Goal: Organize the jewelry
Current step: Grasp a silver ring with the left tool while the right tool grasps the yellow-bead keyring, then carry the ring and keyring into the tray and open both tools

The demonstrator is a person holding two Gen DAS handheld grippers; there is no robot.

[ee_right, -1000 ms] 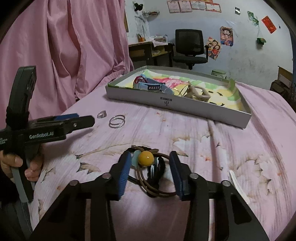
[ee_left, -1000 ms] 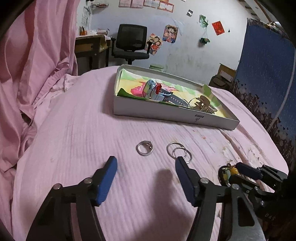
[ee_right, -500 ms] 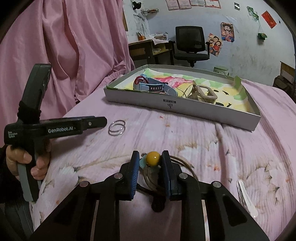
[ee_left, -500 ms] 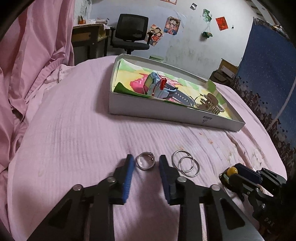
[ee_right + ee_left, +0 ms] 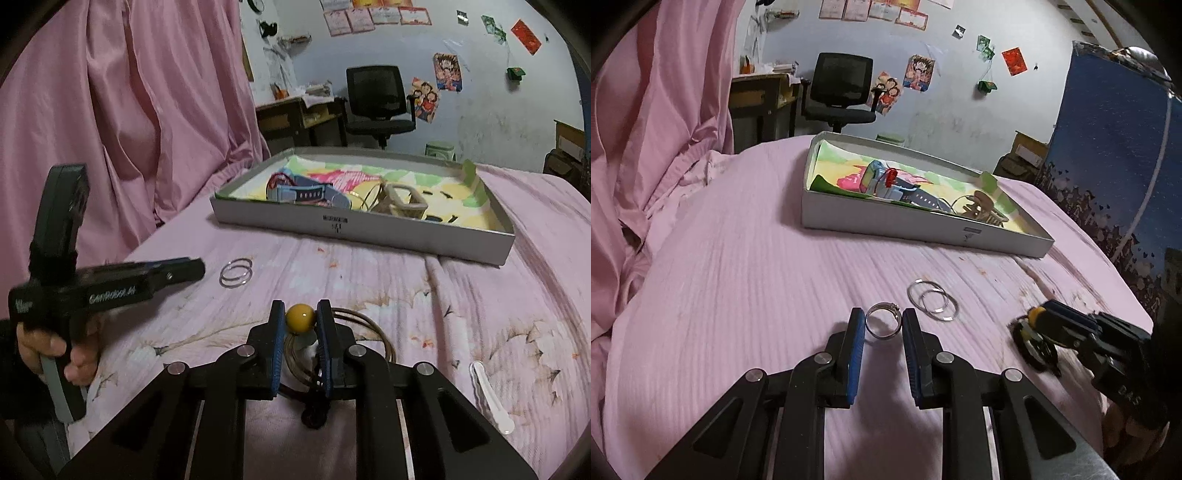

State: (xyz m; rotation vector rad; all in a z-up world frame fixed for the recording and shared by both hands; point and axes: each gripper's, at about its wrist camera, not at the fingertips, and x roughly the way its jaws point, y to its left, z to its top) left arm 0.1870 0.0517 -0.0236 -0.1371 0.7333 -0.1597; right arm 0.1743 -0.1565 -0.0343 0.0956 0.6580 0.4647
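Ring (image 5: 882, 325) only in left wrist view.

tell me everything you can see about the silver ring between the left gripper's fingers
The ring is a thin band of shiny silver-looking metal with a small raised setting on its far rim; whether it holds a stone is too small to tell. It lies on the pink bedsheet, slightly tilted, between the blue pads of the left gripper, which press its sides or nearly so. Two plain hoops lie just right of it, apart from it. The right wrist view hides it behind the left gripper.
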